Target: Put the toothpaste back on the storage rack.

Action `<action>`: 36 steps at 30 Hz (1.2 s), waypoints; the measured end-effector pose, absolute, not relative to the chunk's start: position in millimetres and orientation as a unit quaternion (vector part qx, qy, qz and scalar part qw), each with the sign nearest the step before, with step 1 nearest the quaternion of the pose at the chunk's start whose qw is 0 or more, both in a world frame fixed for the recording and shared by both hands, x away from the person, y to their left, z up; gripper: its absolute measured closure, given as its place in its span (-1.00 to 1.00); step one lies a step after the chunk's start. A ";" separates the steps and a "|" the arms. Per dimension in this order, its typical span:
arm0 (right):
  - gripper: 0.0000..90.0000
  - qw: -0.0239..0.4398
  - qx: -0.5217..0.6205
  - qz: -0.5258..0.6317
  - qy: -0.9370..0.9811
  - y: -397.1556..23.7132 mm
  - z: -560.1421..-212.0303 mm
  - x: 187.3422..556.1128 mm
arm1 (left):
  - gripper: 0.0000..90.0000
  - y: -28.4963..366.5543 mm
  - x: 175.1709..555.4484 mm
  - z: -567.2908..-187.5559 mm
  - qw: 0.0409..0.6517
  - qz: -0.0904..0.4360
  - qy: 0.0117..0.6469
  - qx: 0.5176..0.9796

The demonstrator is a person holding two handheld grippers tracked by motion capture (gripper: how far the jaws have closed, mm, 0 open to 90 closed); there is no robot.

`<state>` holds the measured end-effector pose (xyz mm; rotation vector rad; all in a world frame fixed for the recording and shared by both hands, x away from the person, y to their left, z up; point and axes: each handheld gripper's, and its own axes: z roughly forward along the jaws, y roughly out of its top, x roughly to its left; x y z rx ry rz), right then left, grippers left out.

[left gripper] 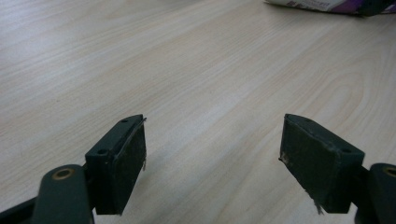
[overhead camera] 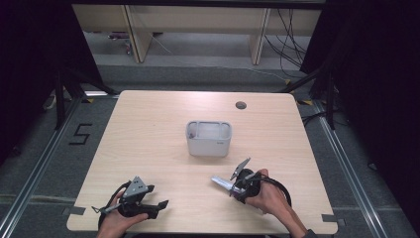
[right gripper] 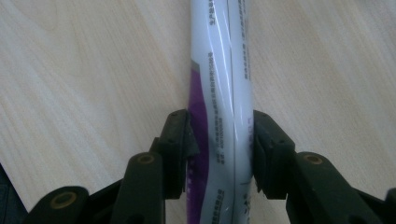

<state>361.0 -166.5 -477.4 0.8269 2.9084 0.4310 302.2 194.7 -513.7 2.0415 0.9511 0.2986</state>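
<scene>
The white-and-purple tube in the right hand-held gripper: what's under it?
Bare wooden table lies directly beneath the tube. The right hand-held gripper clamps its sides. The tube itself hides the strip of table below it.

A tube (right gripper: 219,93) lies on the table (overhead camera: 148,129), before a bin (overhead camera: 209,139).

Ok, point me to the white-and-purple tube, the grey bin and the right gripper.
white-and-purple tube (right gripper: 219,84): right gripper view, on its white body above the pads.
grey bin (overhead camera: 208,146): high view, on its front wall.
right gripper (right gripper: 220,140): right gripper view, midway between its fingertips, closed on the tube.
</scene>
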 end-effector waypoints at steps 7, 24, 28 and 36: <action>0.45 0.035 0.257 0.134 0.957 -164.1 -477.4 362.7 | -0.51 193.6 302.1 -515.1 0.421 0.117 0.379 0.816; 0.68 0.035 0.232 0.118 0.965 -159.8 -476.0 365.6 | -0.50 194.3 302.0 -514.4 0.420 0.118 0.378 0.816; 0.68 0.040 0.231 0.121 0.965 -161.5 -473.9 365.0 | -0.50 192.6 301.9 -514.4 0.429 0.121 0.388 0.807; 0.68 0.033 0.216 0.100 0.971 -160.7 -471.9 365.8 | -0.50 195.6 301.9 -512.9 0.419 0.119 0.378 0.817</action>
